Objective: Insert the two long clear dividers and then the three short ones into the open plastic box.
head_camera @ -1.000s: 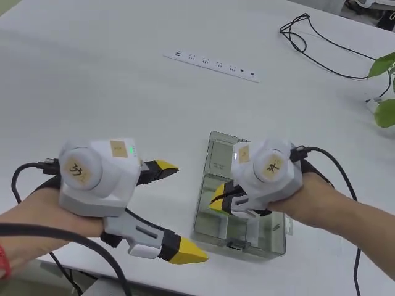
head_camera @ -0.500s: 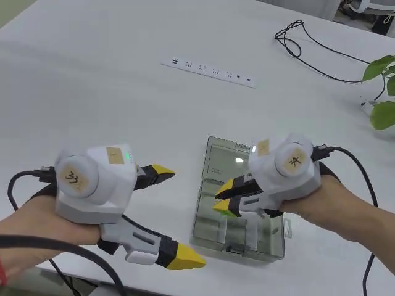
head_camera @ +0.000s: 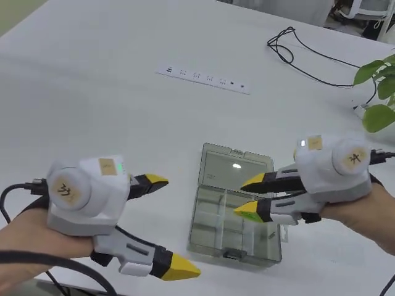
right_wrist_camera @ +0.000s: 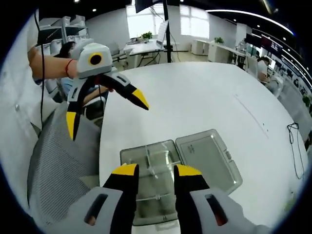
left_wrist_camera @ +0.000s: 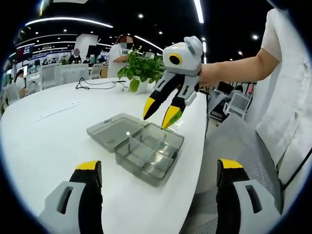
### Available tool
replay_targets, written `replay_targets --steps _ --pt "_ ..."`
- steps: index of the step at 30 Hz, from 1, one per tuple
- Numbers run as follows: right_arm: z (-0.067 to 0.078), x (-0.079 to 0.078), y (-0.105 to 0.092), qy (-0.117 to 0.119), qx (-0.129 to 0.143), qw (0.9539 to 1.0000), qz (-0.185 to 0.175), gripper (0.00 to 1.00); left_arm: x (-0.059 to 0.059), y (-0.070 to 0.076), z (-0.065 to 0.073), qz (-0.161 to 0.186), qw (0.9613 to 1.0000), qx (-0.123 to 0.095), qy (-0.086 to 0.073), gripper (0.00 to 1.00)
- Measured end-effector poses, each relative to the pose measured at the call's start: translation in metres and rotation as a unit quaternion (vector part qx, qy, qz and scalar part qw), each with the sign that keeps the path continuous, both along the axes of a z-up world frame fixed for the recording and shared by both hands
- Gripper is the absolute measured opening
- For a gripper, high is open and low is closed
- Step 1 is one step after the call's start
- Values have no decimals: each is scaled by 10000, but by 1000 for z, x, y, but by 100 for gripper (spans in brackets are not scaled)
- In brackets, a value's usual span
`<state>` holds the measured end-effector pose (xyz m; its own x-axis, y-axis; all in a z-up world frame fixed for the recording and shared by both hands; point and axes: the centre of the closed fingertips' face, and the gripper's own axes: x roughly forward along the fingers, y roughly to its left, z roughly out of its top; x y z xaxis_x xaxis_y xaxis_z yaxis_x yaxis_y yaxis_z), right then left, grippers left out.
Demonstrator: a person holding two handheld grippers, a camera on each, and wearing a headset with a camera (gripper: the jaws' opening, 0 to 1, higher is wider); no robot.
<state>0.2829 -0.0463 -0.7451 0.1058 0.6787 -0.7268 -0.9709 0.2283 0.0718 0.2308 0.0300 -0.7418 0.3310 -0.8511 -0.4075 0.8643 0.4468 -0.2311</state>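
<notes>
Live on the feed: nearest me, the left tongs (head_camera: 168,223) sit released, jaws spread wide with nothing between them, tips aimed to the right. The box (head_camera: 204,237) lies just past those tips, on that same side, apart from them. Its tray faces me, and the lid (head_camera: 237,166) is folded flat behind it on the table (head_camera: 92,92).

Over to the right tongs (head_camera: 250,196): the jaws are a little apart and grasp nothing. The tips point left and hover above the tray's right end without touching, and the left gripper view confirms air under them. So the right hand is the nearer one, practically on top of the work.

The tray's long axis runs across, from one pair of tongs toward the other. I can see clear dividers (head_camera: 229,216) standing inside as a grid, though with the glare I cannot count them. My read is that the inserting is mostly or fully done. Anything left would call for a short drop from the right tongs, lined up with the slots.

Well beyond both tips, a power strip (head_camera: 203,79) lies across the table. Farther right are a cable (head_camera: 308,52) and a plant (head_camera: 376,92).
</notes>
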Motion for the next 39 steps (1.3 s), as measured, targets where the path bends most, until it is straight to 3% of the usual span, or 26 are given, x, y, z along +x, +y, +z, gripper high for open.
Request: replay_targets --steps 9,26,35,39 --pt "-4 -4 -39 -10 -173 9996 -204 38 -1 1 0 -17 10000 31 -9 100" --pt "-30 -10 -120 89 -834 9957 -385 50 -1 1 0 -16 10000 41 -5 100" --pt "-57 -12 -160 155 -1409 9896 -242 51 0 1 -1 -12 10000 36 17 100" --pt "-73 -14 -178 136 -1821 9832 11 51 0 2 -2 -17 10000 44 30 99"
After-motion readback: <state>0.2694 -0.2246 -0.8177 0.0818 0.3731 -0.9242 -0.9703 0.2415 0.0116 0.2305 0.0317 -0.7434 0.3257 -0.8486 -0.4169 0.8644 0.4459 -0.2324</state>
